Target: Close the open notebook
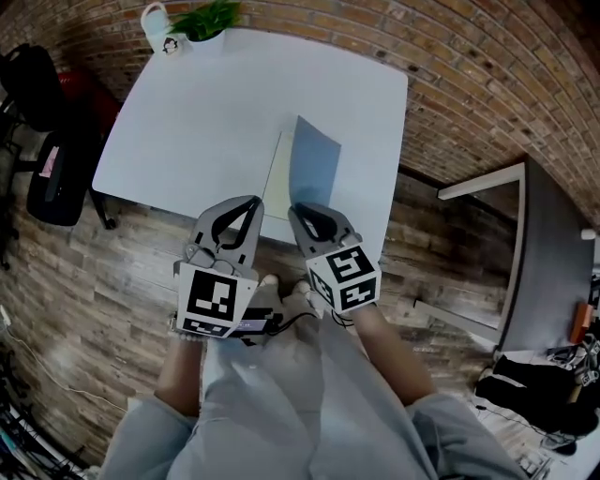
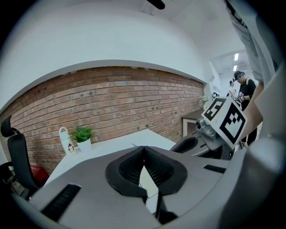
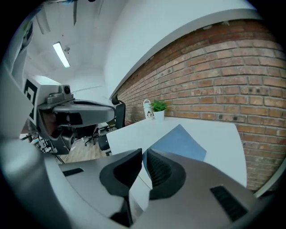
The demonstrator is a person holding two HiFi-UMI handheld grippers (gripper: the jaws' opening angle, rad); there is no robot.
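Note:
An open notebook lies near the front edge of the white table (image 1: 206,112). Its pale page (image 1: 278,178) rests flat, while its blue cover (image 1: 314,169) stands raised at an angle. My right gripper (image 1: 302,212) is shut on the near edge of that cover, and the right gripper view shows the blue cover (image 3: 178,143) running out from the narrow gap between the jaws of the right gripper (image 3: 144,154). My left gripper (image 1: 251,204) hovers beside it over the page's near left corner. In its own view the left gripper (image 2: 144,150) is shut on nothing, pads touching.
A potted plant (image 1: 208,21) and a white mug (image 1: 157,23) stand at the table's far left corner. A black chair (image 1: 47,141) is left of the table, a grey desk (image 1: 553,253) to the right, and a brick wall (image 1: 450,75) behind.

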